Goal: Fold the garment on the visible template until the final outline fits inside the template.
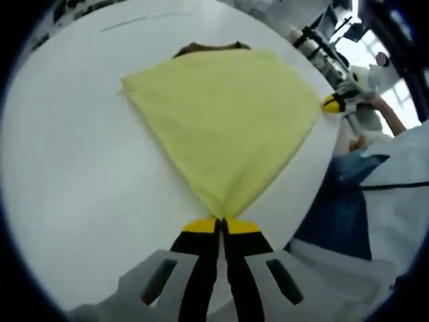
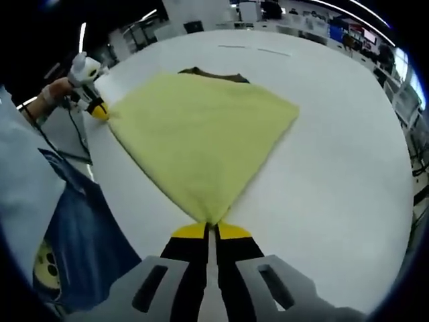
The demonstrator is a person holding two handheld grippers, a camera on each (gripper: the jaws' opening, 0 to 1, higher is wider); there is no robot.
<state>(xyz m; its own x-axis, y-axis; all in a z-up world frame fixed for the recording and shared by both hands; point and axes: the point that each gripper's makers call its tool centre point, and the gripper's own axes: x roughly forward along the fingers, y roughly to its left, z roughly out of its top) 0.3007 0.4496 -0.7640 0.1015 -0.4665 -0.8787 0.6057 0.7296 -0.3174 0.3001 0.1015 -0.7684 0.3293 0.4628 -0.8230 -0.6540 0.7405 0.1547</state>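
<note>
Pinching 1 corner of the yellow garment each, both tools have their jaws pressed together on the fabric. The left tool grips a pointed corner close to the counter edge, and the right tool grips the neighbouring corner along that same edge. Between them the cloth lies spread flat on the white counter, with a dark collar peeking out at its far side. A person in blue jeans stands just beside the near edge.
</note>
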